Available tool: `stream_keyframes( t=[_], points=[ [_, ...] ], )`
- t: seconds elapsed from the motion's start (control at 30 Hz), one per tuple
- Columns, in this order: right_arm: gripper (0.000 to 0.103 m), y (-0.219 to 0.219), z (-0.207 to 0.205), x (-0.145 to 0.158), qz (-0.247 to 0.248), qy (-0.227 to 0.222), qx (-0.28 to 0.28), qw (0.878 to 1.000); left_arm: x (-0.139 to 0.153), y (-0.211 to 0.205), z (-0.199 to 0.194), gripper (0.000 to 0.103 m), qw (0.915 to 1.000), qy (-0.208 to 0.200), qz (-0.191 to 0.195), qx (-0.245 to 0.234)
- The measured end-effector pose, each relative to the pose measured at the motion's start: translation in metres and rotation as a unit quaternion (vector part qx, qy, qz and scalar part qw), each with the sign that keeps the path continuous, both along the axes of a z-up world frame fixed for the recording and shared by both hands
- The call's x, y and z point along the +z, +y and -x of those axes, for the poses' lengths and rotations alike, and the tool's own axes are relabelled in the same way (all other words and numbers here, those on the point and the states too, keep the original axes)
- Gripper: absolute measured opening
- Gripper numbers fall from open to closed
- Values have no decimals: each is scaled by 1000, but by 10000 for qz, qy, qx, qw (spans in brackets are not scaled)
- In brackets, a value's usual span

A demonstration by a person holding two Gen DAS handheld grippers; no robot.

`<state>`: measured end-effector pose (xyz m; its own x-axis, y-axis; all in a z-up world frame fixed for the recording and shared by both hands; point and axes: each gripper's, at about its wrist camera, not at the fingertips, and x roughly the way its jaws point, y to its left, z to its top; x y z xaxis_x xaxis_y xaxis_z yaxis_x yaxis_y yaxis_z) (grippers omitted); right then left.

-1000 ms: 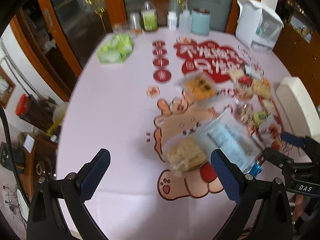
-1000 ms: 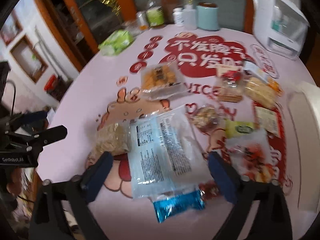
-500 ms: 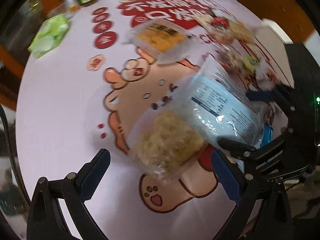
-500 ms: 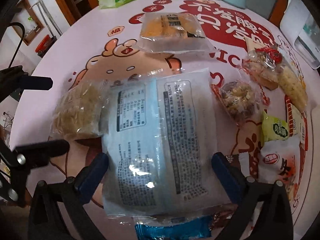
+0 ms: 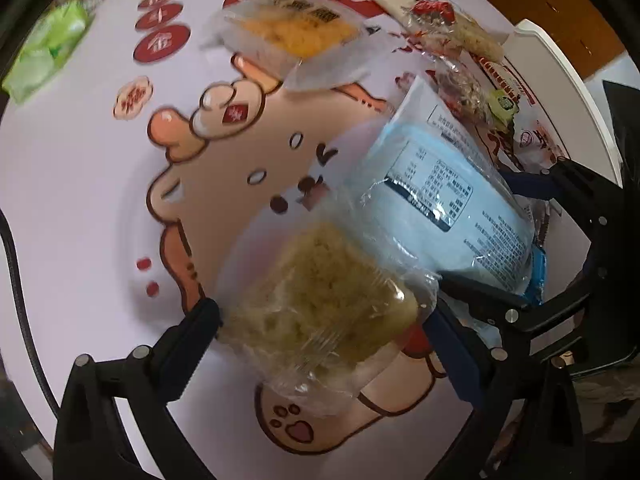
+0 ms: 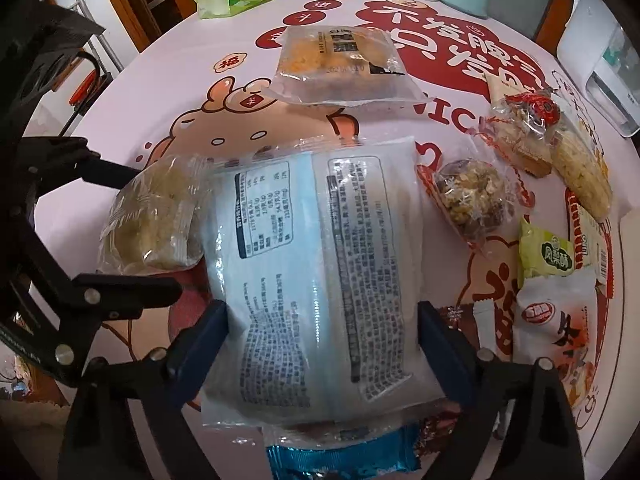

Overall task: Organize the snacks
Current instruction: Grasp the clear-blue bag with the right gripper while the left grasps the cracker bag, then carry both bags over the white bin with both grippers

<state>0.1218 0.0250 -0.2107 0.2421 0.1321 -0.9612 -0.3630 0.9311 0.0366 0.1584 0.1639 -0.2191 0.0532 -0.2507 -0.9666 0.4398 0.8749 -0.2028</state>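
Pale-blue plastic, glossy and slack, is what the right gripper point(image 6: 322, 344) must take: the big pale-blue snack bag point(image 6: 316, 276) lies printed side up near the bench's point(image 6: 168, 92) near edge, overlapping a small bright-blue packet point(image 6: 340, 456) at its near end. The right gripper's jaws straddle the bag's near half; they have just been closing, with the bag between them, and the pads look at or just short of its sides (contact I cannot confirm). I would close slowly and squarely so the slippery film bunches between the pads and does not squirt out, then lift without dragging the packet beneath.

Next in size, the clear-wrapped pale crumbly cake point(image 5: 320, 304) lies touching the bag's left side. The left gripper point(image 5: 324, 348) stands wide apart around it, one pad close at each side, nothing yet gripped. Its wrapper is crinkly and the cake fragile, so squeeze gently.
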Motion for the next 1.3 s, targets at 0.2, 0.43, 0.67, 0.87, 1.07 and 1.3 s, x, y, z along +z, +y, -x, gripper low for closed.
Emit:
stream_keyframes(
  t=[0.2,0.43,0.67,0.87,1.07,1.3],
  points=[
    [88,-2,4,3,-81,37,-30,10000,0,-7,-3,83,9993,-217,-285,-54],
    [65,-14,5,22,-382,-41,-281,9989,14,-11,7,60,9978,-458,-477,35],
    [60,-31,23,48,-685,-192,-435,9965,75,-3,19,59,9932,-1000,-262,541],
    [60,-63,41,103,-990,-794,-698,9895,133,-20,33,59,9882,-1398,-98,616],
    [60,-143,56,155,-1014,-1424,-1438,9741,182,-79,45,59,9808,-1898,46,445],
    [61,-260,75,189,-776,-2005,-2573,9421,217,-177,53,59,9743,-2227,323,130]
  ],
)
